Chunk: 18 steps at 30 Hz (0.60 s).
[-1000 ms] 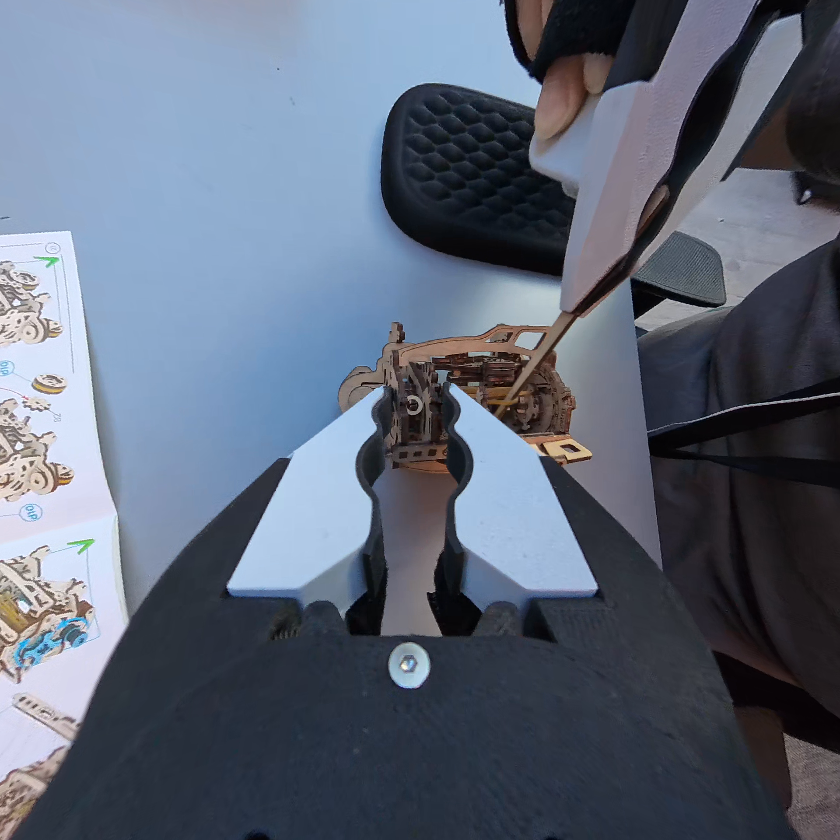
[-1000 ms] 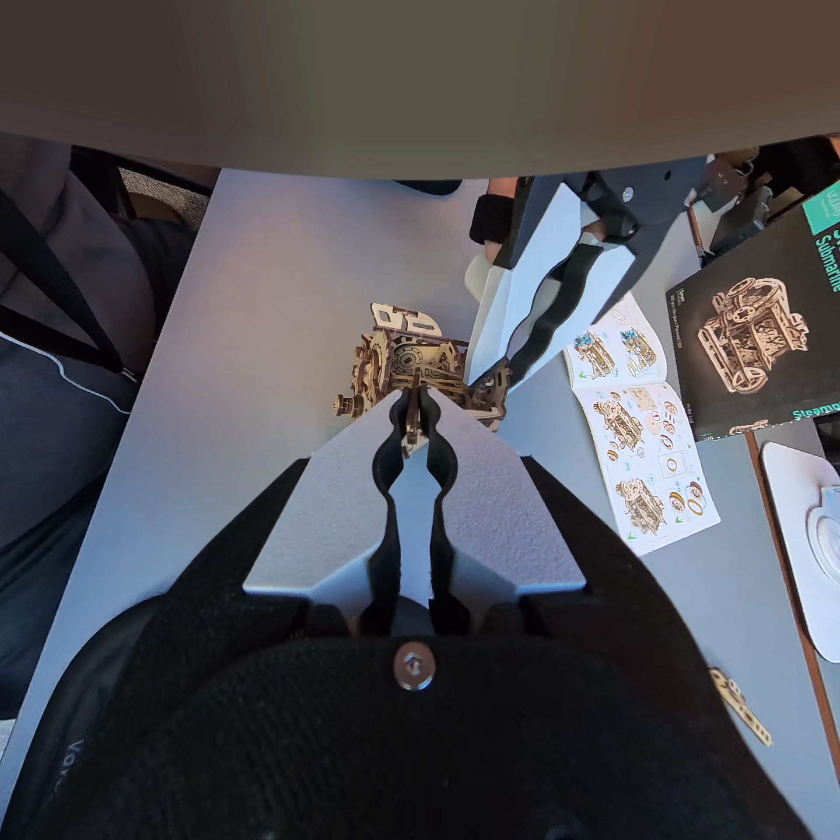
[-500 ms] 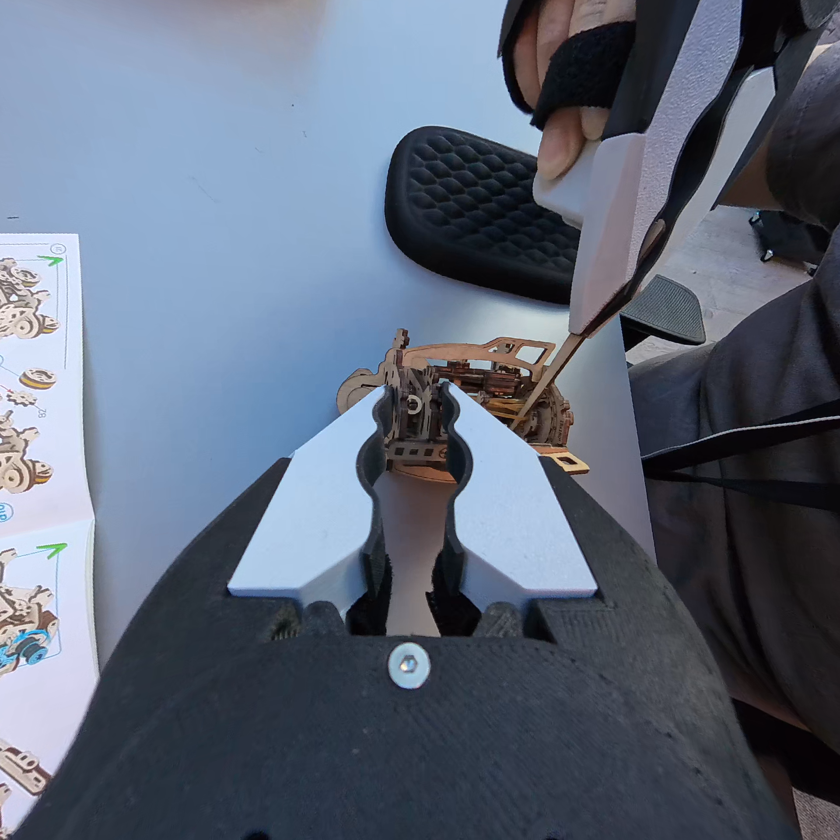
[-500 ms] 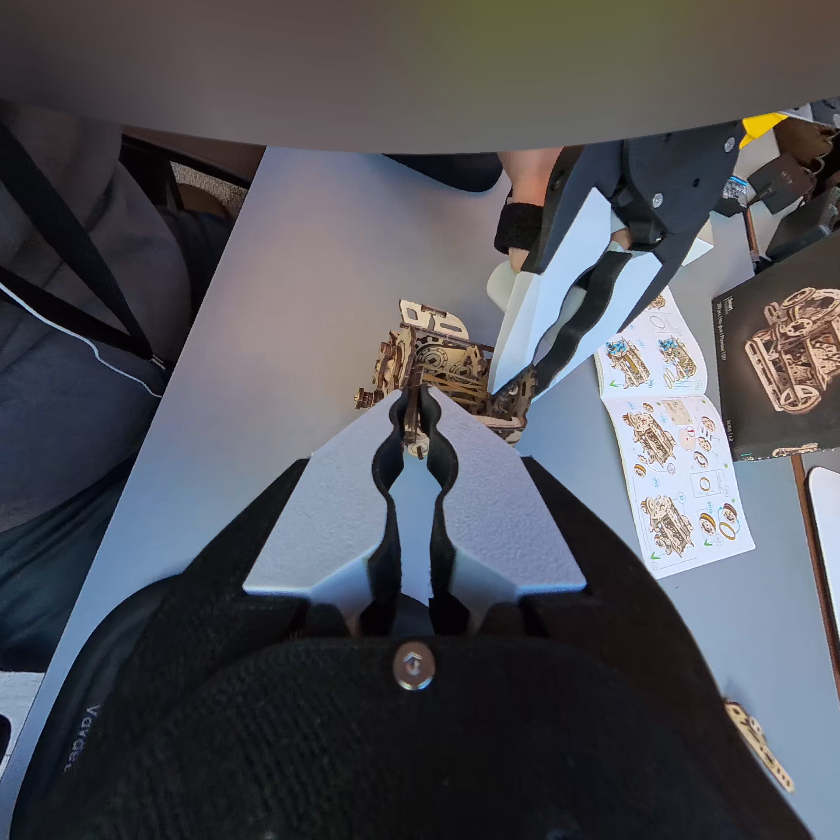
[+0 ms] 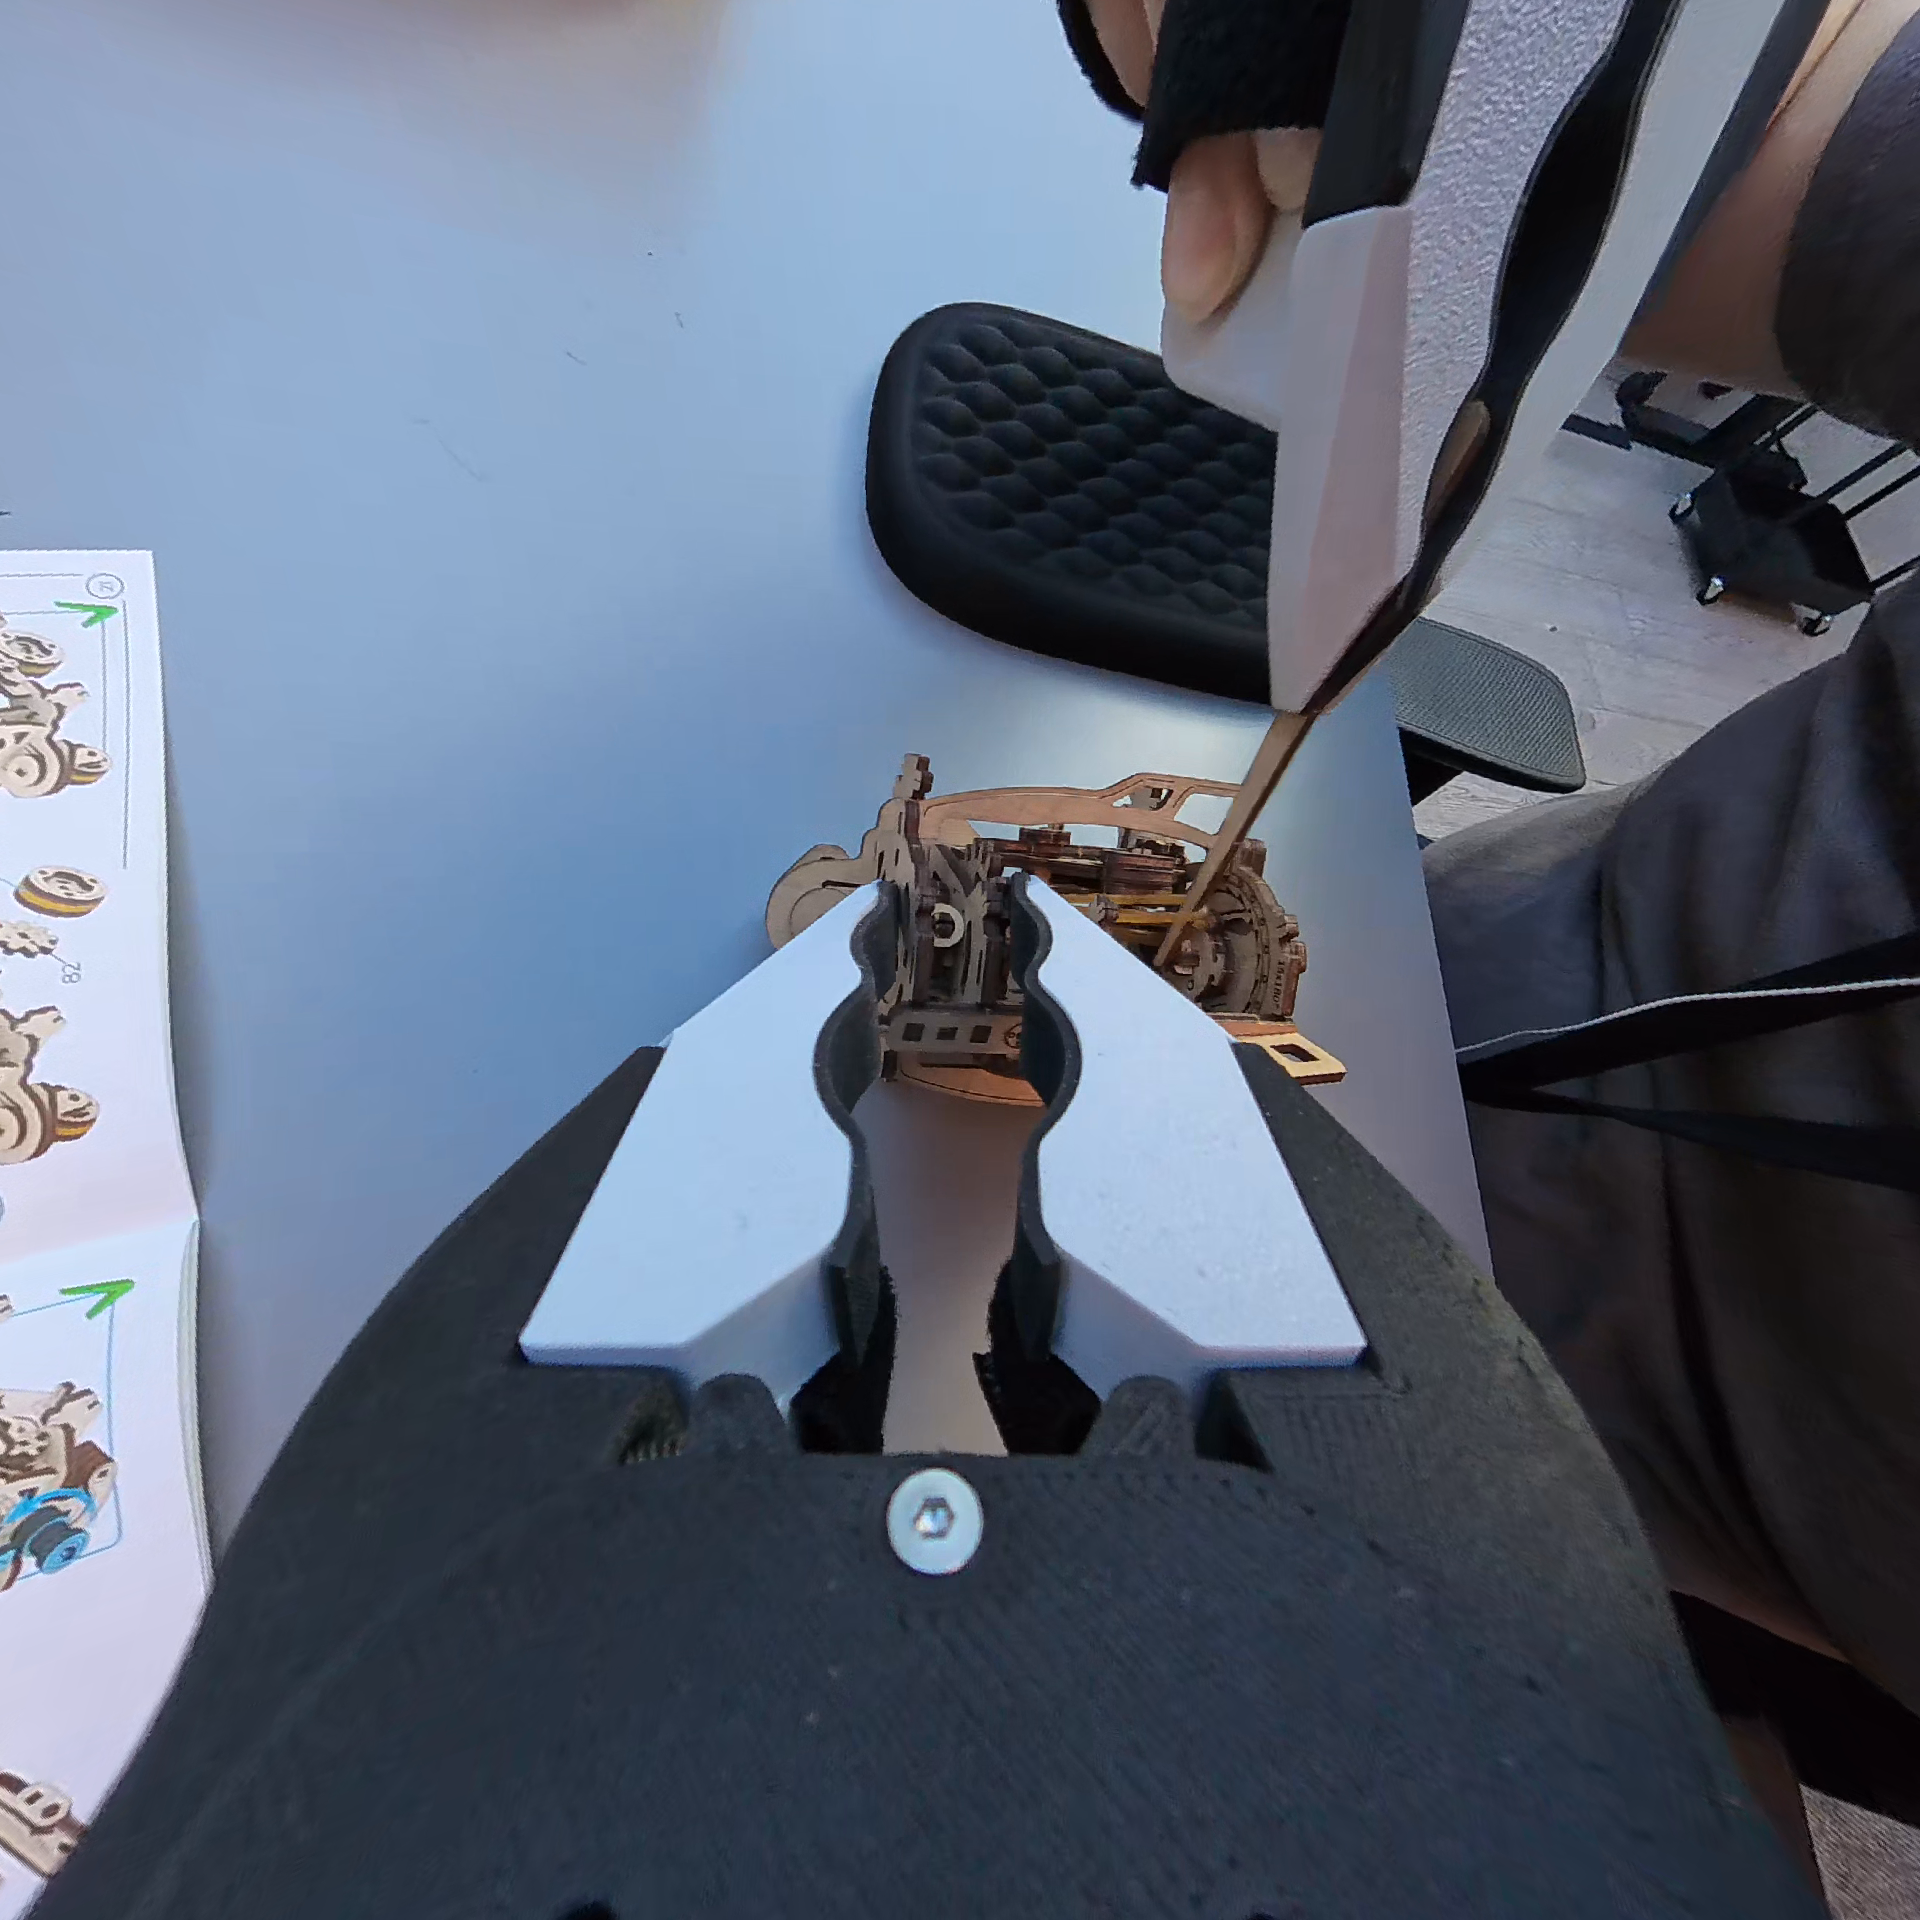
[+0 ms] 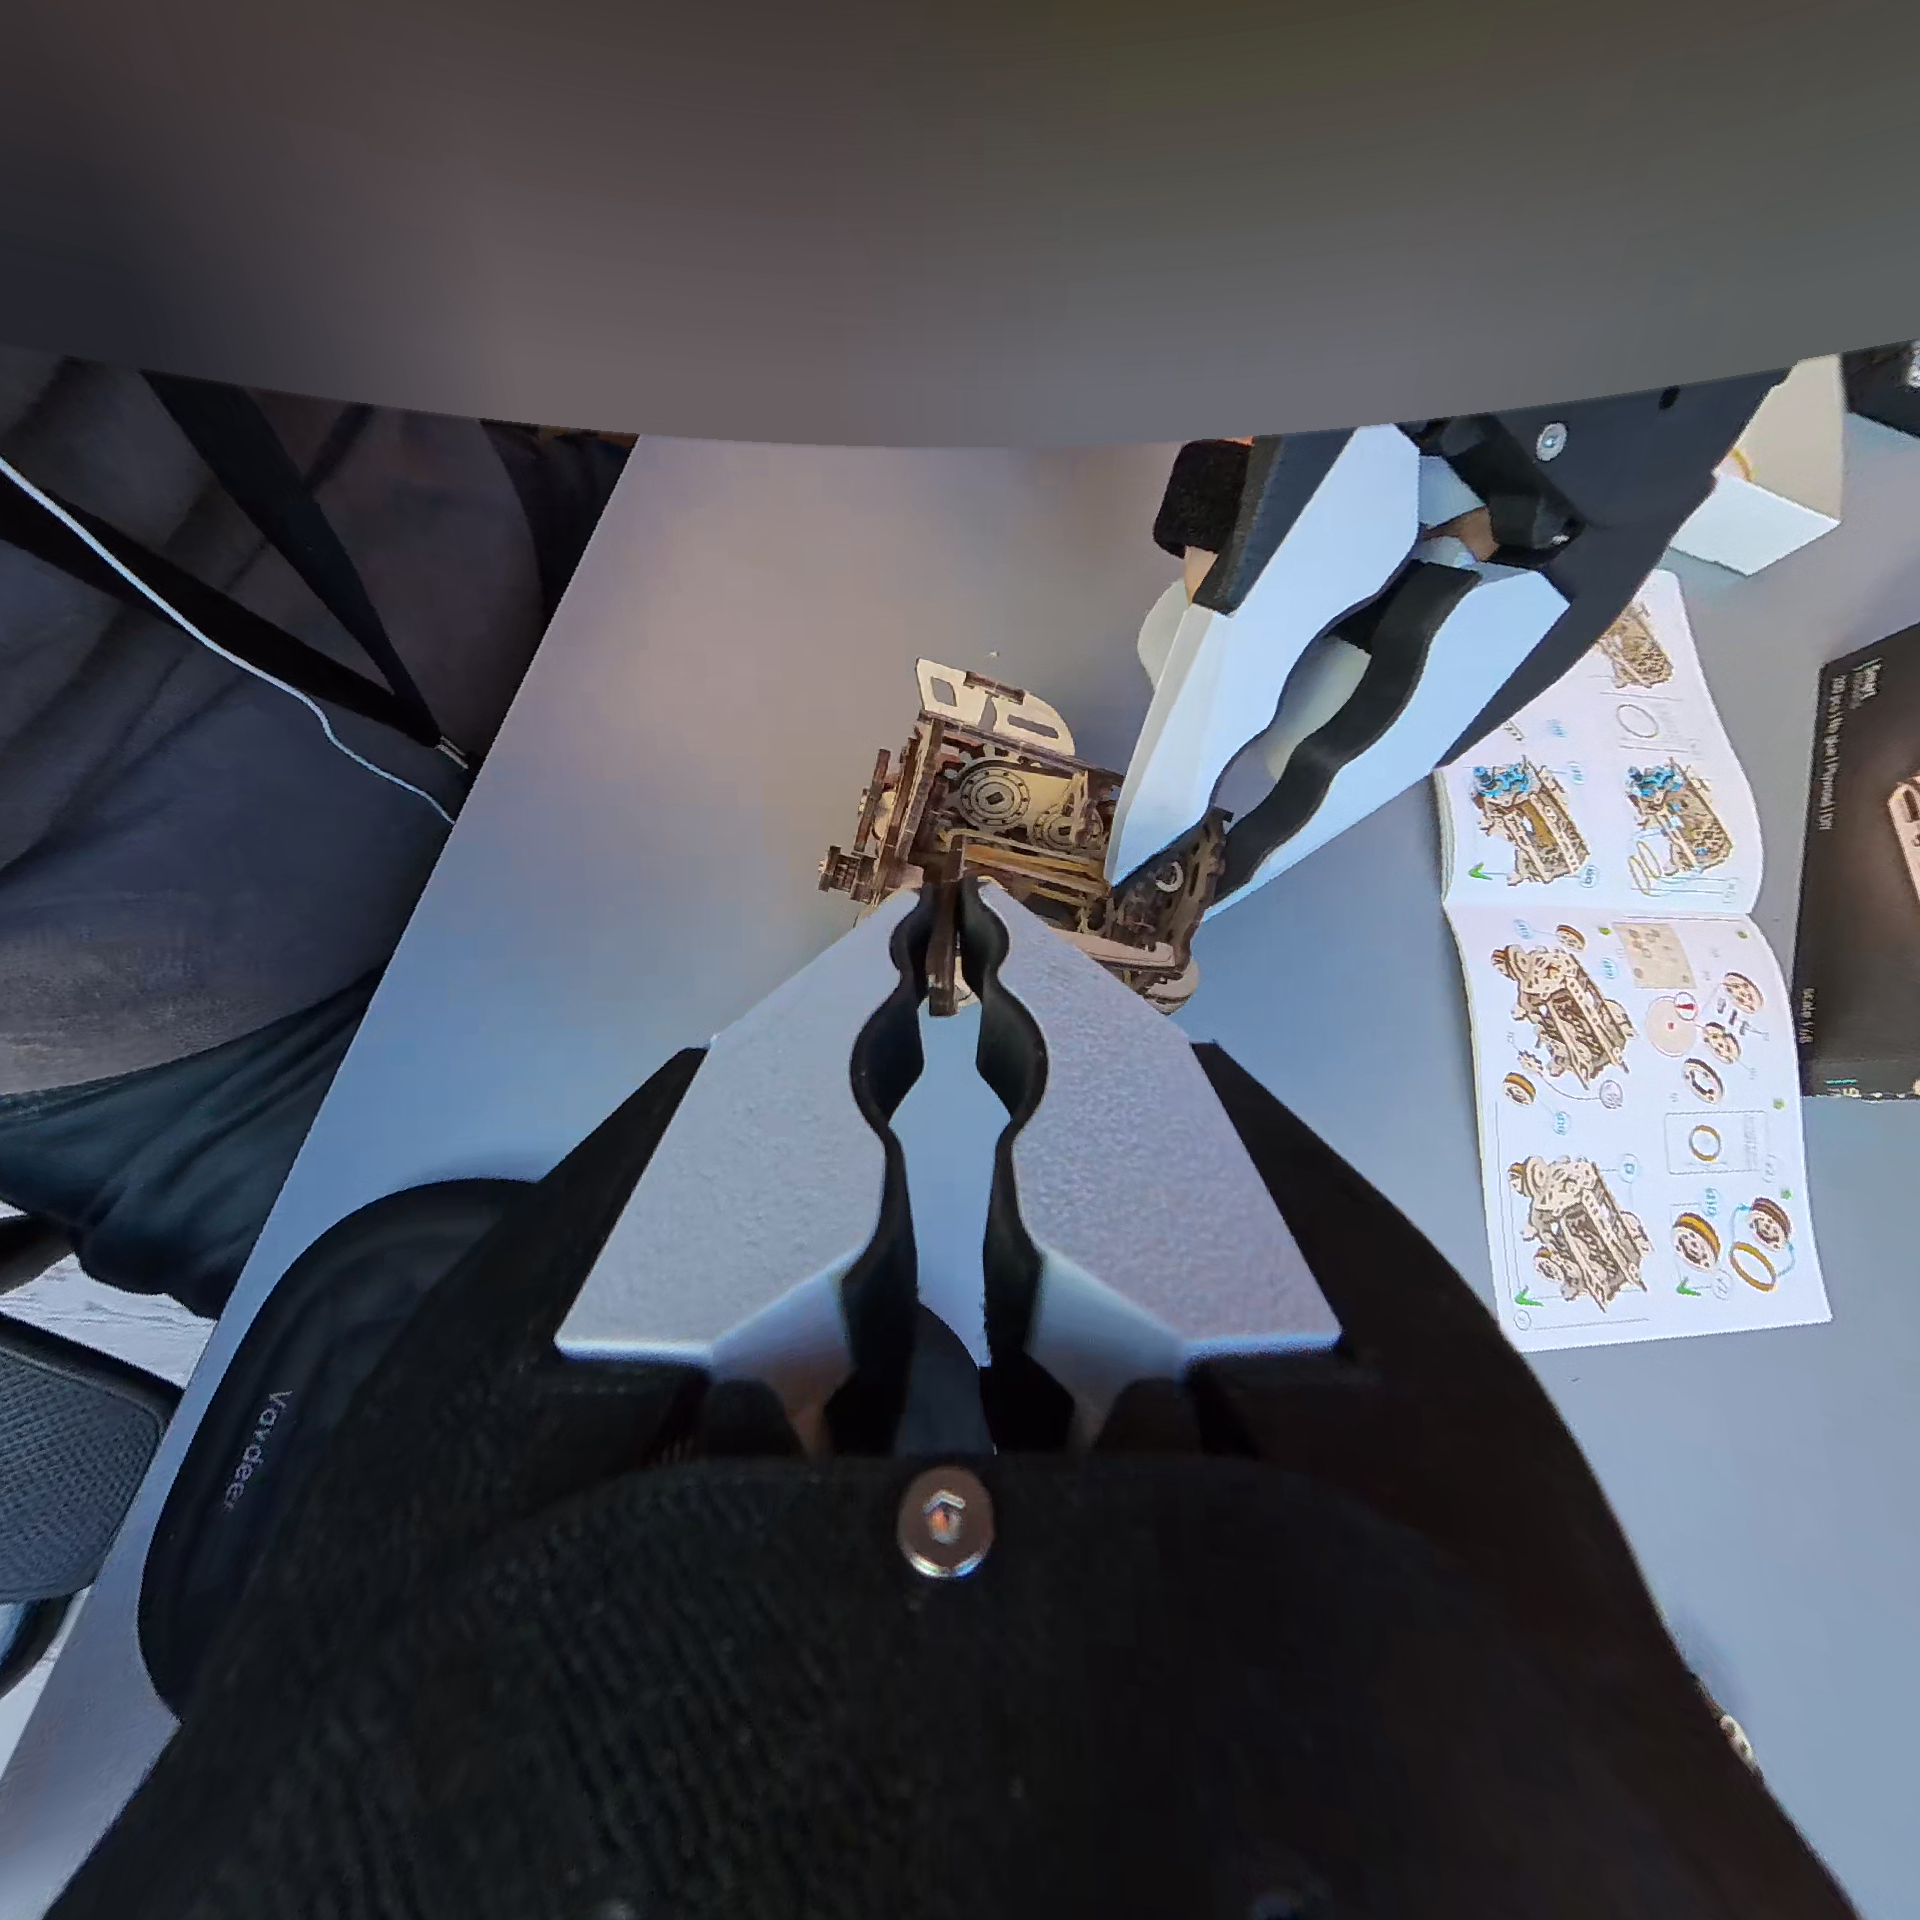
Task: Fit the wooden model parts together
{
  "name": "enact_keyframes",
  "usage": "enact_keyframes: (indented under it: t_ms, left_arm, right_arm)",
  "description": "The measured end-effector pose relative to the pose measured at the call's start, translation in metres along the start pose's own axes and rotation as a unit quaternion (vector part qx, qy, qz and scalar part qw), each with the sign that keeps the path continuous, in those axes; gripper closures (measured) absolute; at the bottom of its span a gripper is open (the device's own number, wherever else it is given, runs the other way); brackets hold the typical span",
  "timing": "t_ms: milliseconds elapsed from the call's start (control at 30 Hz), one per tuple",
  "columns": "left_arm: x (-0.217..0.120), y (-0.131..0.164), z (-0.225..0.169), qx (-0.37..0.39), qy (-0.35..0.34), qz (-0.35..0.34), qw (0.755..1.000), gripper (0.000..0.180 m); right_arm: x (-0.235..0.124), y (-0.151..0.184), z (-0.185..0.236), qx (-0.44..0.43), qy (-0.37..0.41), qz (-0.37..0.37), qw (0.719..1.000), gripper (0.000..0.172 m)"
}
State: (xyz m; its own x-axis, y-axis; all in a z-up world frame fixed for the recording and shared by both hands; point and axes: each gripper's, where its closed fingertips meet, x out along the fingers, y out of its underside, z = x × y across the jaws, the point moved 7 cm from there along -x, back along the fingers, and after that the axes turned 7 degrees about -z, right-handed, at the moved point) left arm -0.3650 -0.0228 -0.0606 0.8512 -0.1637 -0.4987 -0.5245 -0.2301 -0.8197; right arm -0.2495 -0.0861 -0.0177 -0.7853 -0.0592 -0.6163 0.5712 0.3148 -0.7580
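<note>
The half-built wooden model (image 5: 1091,894) stands on the grey table (image 5: 436,395). My left gripper (image 5: 951,914) is shut on the model's near end, its pads pressed on both sides. My right gripper (image 6: 943,914) is shut on a thin flat wooden strip (image 6: 943,966). In the left wrist view the strip (image 5: 1231,831) slants down from the right gripper's fingertips (image 5: 1320,665) into the model's gears. The model (image 6: 997,821) also shows in the right wrist view, with the left gripper (image 6: 1174,862) clamped on its far right end.
A black padded chair armrest (image 5: 1070,509) lies beyond the table edge. An instruction booklet (image 6: 1631,987) lies open on the table beside the model, with a black box (image 6: 1870,862) to its right. A person's dark clothing (image 5: 1714,1143) is close by. About 7 cm separates my left fingertips from my right.
The right gripper has lifted and tilted a little with the strip still in it, its lower end staying in the model's gears. The left gripper keeps its hold on the model.
</note>
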Motion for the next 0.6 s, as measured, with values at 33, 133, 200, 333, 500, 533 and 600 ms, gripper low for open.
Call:
enact_keyframes:
  t_ms: [33,133,200,333,500,533,600]
  left_arm:
    - [0.0002,0.0002,0.0002,-0.001,0.0,-0.003,1.0,0.162]
    - [-0.0001,0.0007,0.0018,-0.009,0.004,-0.011,1.0,0.162]
    - [-0.0006,0.001,0.0033,-0.016,0.009,-0.013,1.0,0.162]
    - [-0.0002,0.0007,0.0047,-0.02,0.015,-0.016,1.0,0.162]
    - [0.0014,0.0003,0.0042,-0.03,0.026,-0.028,0.999,0.161]
    - [0.0012,0.0002,0.0041,-0.036,0.033,-0.032,0.998,0.16]
    - [0.0003,-0.0002,0.0042,-0.05,0.047,-0.042,0.997,0.16]
  right_arm:
    - [0.0007,0.0005,-0.0016,0.004,-0.001,0.001,1.0,0.17]
    - [0.0021,0.0021,-0.004,0.008,0.001,0.0,1.0,0.17]
    - [0.0016,0.0026,-0.0043,0.011,0.002,-0.003,1.0,0.17]
    - [0.0008,0.002,-0.0047,0.007,0.007,-0.004,1.0,0.17]
    - [0.003,0.005,-0.0072,0.012,0.008,-0.004,1.0,0.17]
    - [0.0032,0.0056,-0.0076,0.014,0.008,-0.005,1.0,0.17]
    - [0.0029,0.0064,-0.0078,0.013,0.011,-0.009,1.0,0.17]
